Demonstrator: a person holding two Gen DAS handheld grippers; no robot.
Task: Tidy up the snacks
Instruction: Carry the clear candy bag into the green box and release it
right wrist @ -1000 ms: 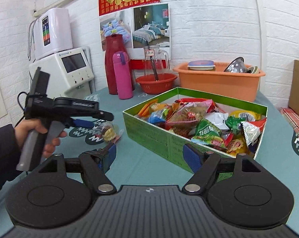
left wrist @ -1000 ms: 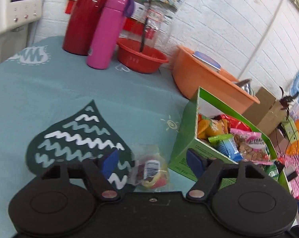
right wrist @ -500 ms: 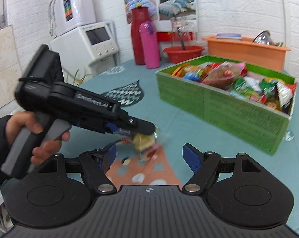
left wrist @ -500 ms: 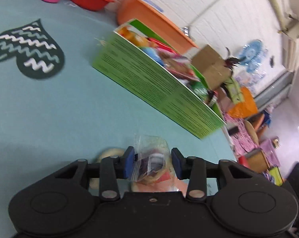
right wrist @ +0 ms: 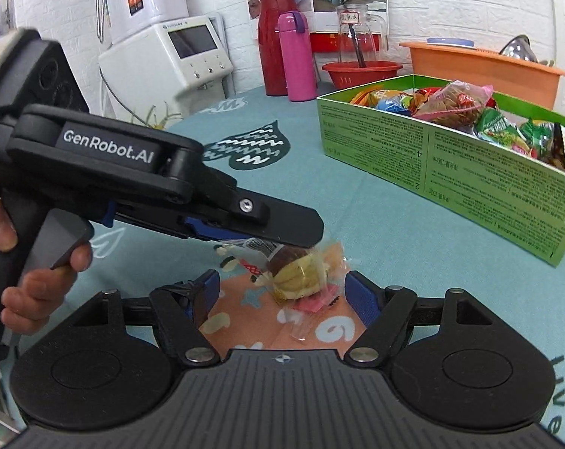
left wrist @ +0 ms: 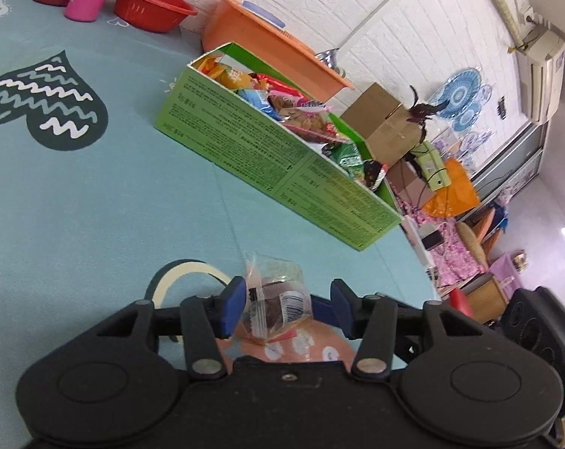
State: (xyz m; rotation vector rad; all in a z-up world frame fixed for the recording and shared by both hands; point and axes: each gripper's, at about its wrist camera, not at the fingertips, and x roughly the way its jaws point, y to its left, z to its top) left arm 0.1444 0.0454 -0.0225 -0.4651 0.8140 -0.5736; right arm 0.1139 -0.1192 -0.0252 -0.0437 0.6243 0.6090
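A clear-wrapped snack (left wrist: 278,299) with a yellow and brown cake inside rests on an orange patch of the tablecloth. My left gripper (left wrist: 286,307) straddles it with its jaws opening. The left pad still brushes the wrapper and the right pad stands clear of it. In the right wrist view the same snack (right wrist: 297,277) lies under the left gripper (right wrist: 304,232), which a hand holds. My right gripper (right wrist: 282,292) is open just in front of the snack and grips nothing. The green box (left wrist: 263,146) full of snack packets (right wrist: 454,101) stands further back on the table.
At the far side of the teal tablecloth (right wrist: 357,217) stand a pink bottle (right wrist: 297,60), a red flask (right wrist: 271,41), a red bowl (right wrist: 361,71) and an orange basin (right wrist: 484,67). A white appliance (right wrist: 170,56) is at the back left. The table edge (left wrist: 413,254) runs close on the right.
The left gripper closed on the snack beside the box, carried it to the orange patch near the table edge, and its jaws have now widened off it. The right gripper has sunk closer.
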